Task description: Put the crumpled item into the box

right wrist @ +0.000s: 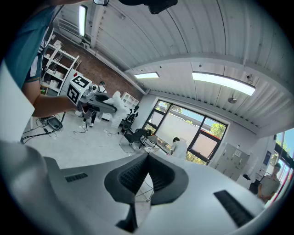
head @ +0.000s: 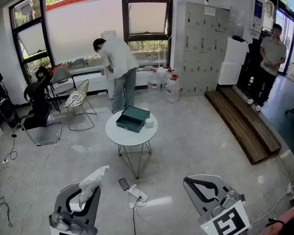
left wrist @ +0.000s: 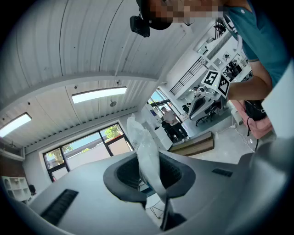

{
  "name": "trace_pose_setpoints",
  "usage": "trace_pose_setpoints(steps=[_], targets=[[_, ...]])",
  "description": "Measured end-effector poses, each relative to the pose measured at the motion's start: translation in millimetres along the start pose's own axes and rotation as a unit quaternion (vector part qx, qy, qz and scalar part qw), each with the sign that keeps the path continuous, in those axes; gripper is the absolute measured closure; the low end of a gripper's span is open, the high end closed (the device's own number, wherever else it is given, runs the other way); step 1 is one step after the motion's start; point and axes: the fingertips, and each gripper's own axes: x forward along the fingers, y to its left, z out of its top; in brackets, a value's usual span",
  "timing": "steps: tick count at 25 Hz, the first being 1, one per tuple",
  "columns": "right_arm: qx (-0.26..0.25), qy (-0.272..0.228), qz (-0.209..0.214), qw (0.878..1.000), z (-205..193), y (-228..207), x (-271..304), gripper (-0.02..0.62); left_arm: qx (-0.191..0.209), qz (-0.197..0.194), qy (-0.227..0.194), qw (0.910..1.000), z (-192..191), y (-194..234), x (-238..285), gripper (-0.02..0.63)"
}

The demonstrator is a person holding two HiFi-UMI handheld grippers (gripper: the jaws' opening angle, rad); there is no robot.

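A round white table (head: 131, 139) on thin wire legs stands on the glossy pale grey floor (head: 196, 145). A dark green rectangular box (head: 133, 119) lies on its top, with a small white object (head: 149, 122) just beside the box at 3 o'clock. On the floor at the table's 6 o'clock lie a flat black device (head: 124, 184) and a white power strip (head: 136, 195). A long brown wooden platform (head: 243, 123) lies at 3 o'clock.

Crumpled white item (head: 91, 183) between left jaws

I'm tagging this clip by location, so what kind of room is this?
Likely an office or lab workroom: grey lockers, a black office chair by the windows, and a round table.
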Motion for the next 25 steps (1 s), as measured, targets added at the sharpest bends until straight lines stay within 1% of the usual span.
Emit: trace_pose_setpoints(steps=[5, 13, 20, 25], targets=[[-0.001, 0.004, -0.003, 1.0, 3, 10, 16, 0.558, 0.002, -0.003, -0.003, 1.0, -16, 9, -2, 0.531], [-0.003, 0.015, -0.007, 1.0, 19, 19, 49, 0.558, -0.007, -0.009, -0.011, 0.9999, -38, 39, -2, 0.531], [0.002, 0.0, -0.007, 1.0, 41, 36, 83, 0.555, -0.013, -0.013, -0.021, 0.9996, -67, 63, -9, 0.531], [0.005, -0.004, -0.004, 1.0, 48, 29, 104, 0.557, -0.021, -0.014, -0.015, 0.9996, -80, 79, 0, 0.531]])
